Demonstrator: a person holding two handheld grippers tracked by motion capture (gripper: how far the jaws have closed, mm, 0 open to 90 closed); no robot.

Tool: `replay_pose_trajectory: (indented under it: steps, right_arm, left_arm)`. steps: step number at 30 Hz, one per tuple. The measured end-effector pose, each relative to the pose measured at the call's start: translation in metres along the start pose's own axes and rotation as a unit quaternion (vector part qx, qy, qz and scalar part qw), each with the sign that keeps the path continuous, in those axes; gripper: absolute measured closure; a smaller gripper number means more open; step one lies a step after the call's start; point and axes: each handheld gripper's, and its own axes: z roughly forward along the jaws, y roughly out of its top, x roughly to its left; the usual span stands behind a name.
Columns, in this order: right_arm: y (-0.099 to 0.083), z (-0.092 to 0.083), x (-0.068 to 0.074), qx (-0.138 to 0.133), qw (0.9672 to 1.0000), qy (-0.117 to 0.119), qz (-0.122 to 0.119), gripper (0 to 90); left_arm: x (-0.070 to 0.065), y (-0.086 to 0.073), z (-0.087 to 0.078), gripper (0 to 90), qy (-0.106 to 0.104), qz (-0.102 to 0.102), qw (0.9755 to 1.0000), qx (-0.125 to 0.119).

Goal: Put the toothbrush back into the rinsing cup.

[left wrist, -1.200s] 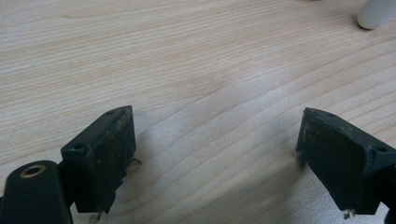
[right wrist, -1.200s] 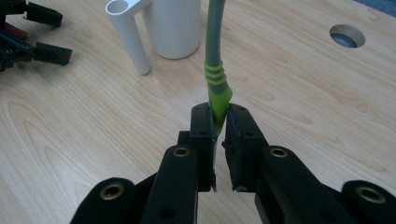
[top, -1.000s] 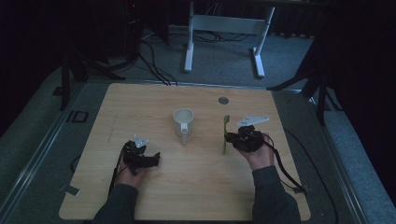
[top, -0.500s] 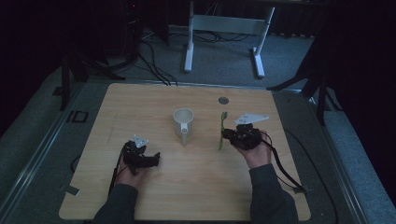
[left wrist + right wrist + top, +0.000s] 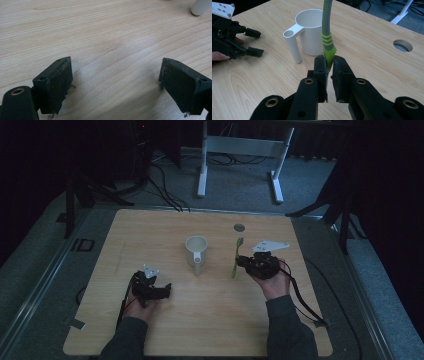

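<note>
Green-and-grey toothbrush (image 5: pixel 326 37) is pinched at its handle end by the right tool (image 5: pixel 330 65), held upright above the counter (image 5: pixel 150 235) just right of the white cup (image 5: pixel 196 251). Looks light, stiff, slick plastic; grip low on the ribbed part. Left tool (image 5: pixel 115 82) w/ jaws apart, nothing in it, resting nr counter.

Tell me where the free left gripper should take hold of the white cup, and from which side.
Grip the white cup by its handle, probably from the person's side: the handle juts that way as a narrow post open jaws could straddle, while the left gripper waits nearby, jaws wide apart.
</note>
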Motion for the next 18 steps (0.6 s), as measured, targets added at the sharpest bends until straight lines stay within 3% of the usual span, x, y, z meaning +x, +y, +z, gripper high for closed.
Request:
replay_pose_trajectory:
  steps: [18]
  right_arm:
    - [0.013,0.003,0.009,-0.016,0.9997,0.010,-0.016,81.6]
  left_arm:
    - [0.000,0.000,0.000,12.8,0.000,0.000,1.0000,0.000]
